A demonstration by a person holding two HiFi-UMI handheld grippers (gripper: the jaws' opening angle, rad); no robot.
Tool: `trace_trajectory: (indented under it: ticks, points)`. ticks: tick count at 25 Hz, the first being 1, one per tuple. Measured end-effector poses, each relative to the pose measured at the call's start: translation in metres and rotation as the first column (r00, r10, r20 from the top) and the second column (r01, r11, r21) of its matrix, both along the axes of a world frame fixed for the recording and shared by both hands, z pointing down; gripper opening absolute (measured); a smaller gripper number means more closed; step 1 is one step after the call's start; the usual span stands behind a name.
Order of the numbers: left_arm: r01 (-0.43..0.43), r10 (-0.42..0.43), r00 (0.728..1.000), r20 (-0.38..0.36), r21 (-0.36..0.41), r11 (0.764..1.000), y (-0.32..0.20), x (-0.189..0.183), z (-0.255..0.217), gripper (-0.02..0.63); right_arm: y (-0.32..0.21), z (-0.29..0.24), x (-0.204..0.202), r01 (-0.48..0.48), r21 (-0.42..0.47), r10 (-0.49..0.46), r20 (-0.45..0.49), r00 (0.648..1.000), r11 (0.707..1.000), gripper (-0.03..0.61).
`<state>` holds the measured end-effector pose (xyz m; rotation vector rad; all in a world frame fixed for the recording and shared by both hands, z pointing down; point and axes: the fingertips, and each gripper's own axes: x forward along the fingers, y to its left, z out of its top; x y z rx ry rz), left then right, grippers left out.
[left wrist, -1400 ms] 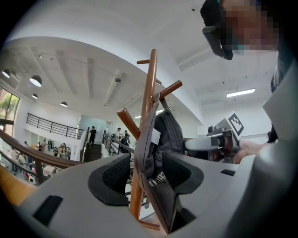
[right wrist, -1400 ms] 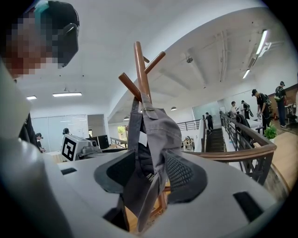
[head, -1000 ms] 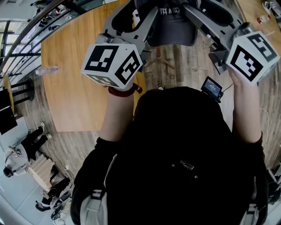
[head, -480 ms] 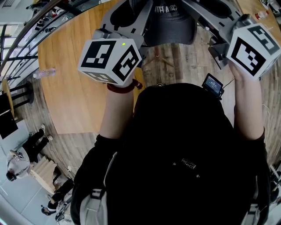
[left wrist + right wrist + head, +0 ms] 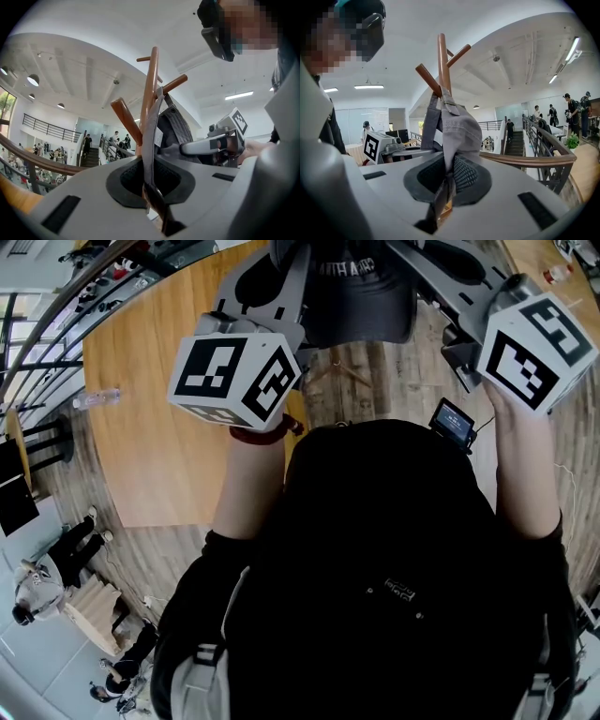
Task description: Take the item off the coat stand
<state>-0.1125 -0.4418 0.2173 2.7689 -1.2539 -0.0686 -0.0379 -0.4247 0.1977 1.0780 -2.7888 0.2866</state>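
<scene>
Setting: a bright open hall with a white ribbed ceiling (image 5: pixel 70 70) and a curved balcony railing (image 5: pixel 534 159). In the head view a rounded wooden table (image 5: pixel 159 427) and plank floor (image 5: pixel 375 381) lie below.

Left gripper (image 5: pixel 151 183): the jaws have just been closing and now pinch a thin dark edge of the cap (image 5: pixel 176 133). The strip runs edge-on between the ribbed black pads (image 5: pixel 129 180). From the pinch it rises toward 12 o'clock, flat against the coat stand (image 5: pixel 151 79).

Right gripper (image 5: pixel 447 180): its jaws have also just been closing. They are clamped on a fold of grey fabric that sits against the mesh-textured pads (image 5: pixel 466 176). The cap (image 5: pixel 459 129) bulges upward from there to 12 o'clock.

Key relation: in both gripper views the cap's long axis runs straight up from the jaws to a peg (image 5: pixel 427 78). That peg slants up and out toward 10 o'clock in the right gripper view. In the head view the cap (image 5: pixel 361 296) sits at 12 o'clock, gripped on its 9 o'clock and 3 o'clock sides. Both grippers are equally close, as both already hold it.

Materials: the cap is soft woven cloth, dark grey, with a stitched strap and an inner label. The stand is smooth reddish-brown round wooden dowels. The gripper bodies are matte grey plastic, and each carries a marker cube (image 5: pixel 234 381).

Judgement: the cloth must go up along the peg's slant before it comes away. Pulling straight back would likely snag it.
</scene>
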Motion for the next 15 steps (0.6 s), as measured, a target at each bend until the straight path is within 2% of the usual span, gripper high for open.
trace_trajectory:
  ticks: [15]
  points:
    - [0.022,-0.022,1.000,-0.001,0.057,0.998,0.014,-0.002,-0.022,0.023,0.010,-0.020,-0.006,0.031,0.075,-0.032,0.022,0.999,0.997,0.031]
